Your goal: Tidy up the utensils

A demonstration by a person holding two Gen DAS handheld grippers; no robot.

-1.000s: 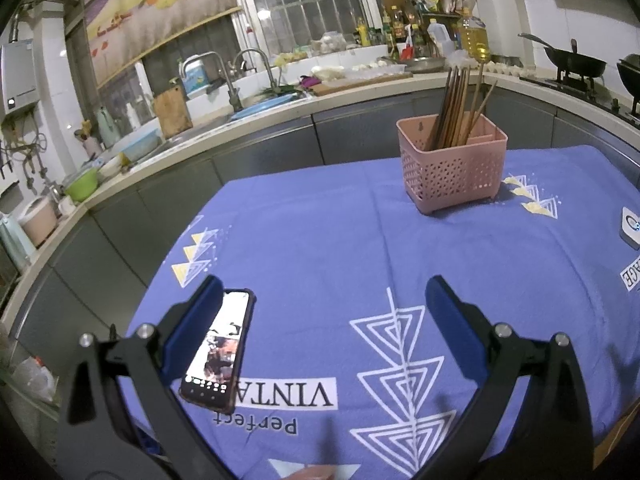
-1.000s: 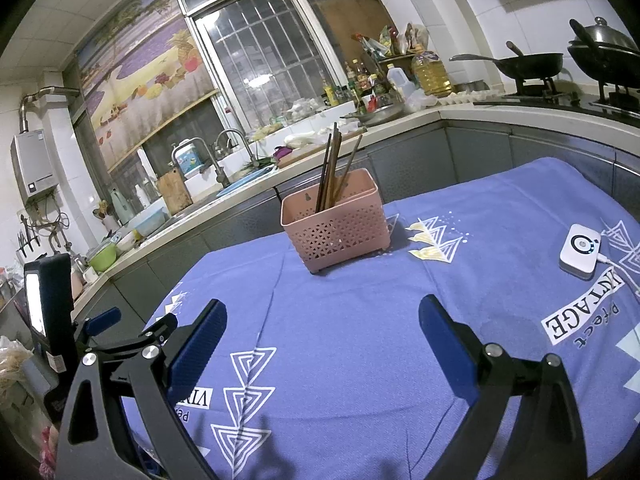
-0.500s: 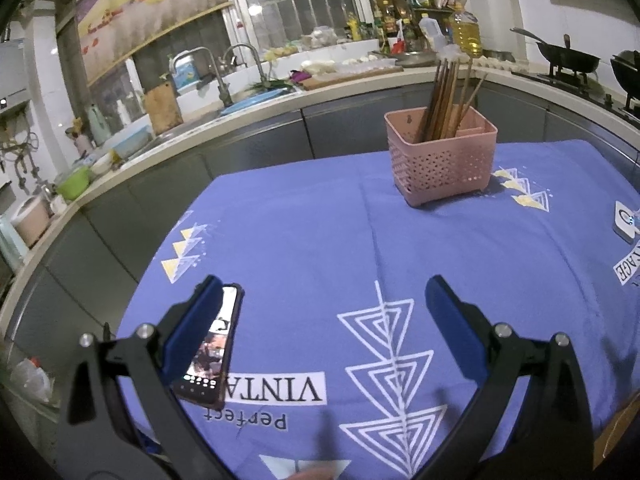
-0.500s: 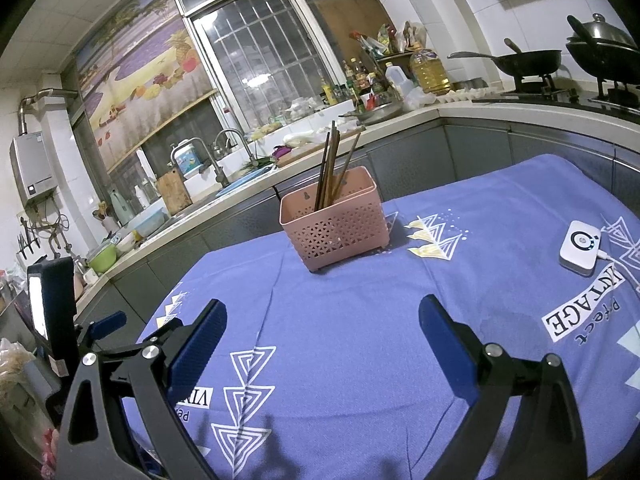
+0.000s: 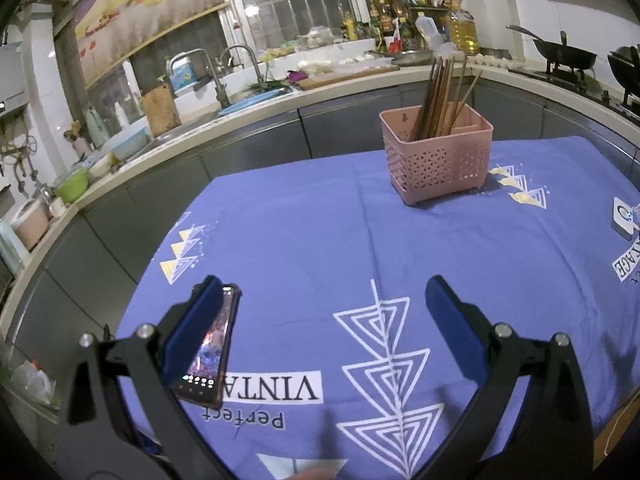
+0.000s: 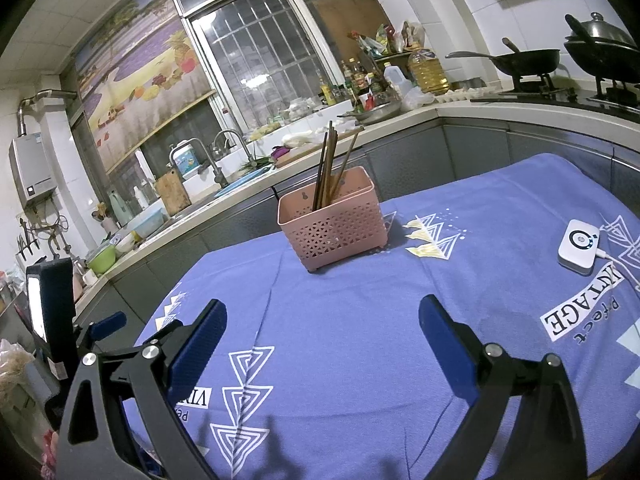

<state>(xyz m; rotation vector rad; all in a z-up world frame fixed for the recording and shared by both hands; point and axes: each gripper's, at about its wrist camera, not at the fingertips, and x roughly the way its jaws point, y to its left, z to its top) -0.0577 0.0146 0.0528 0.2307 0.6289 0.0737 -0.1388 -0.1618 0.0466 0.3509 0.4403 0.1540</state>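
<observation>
Two hand-held tools hang above a table draped in a blue printed cloth (image 5: 288, 240), each with its fingers spread wide and nothing between them. Just under the left tool (image 5: 324, 312), a phone (image 5: 208, 354) with a lit screen lies on the cloth against the inner side of its left finger; whether they touch cannot be told. Between the fingers and straight ahead of both tools the cloth runs bare, giving open room forward. To the left of the left tool the cloth drops off at the table's edge close by, with grey cabinet fronts (image 5: 120, 216) beyond. Ahead and to the right of the right tool (image 6: 322, 330), a small white device (image 6: 578, 244) with a cable sits on the cloth near the right edge. Farther on, ahead of both tools and slightly right of the left one, a pink perforated basket (image 5: 436, 160) stands upright near the table's far edge, holding a bunch of brown chopsticks (image 5: 438, 96) that lean and fan out above its rim. Behind it runs a kitchen counter (image 6: 400, 124) with sink taps, bottles and woks.
</observation>
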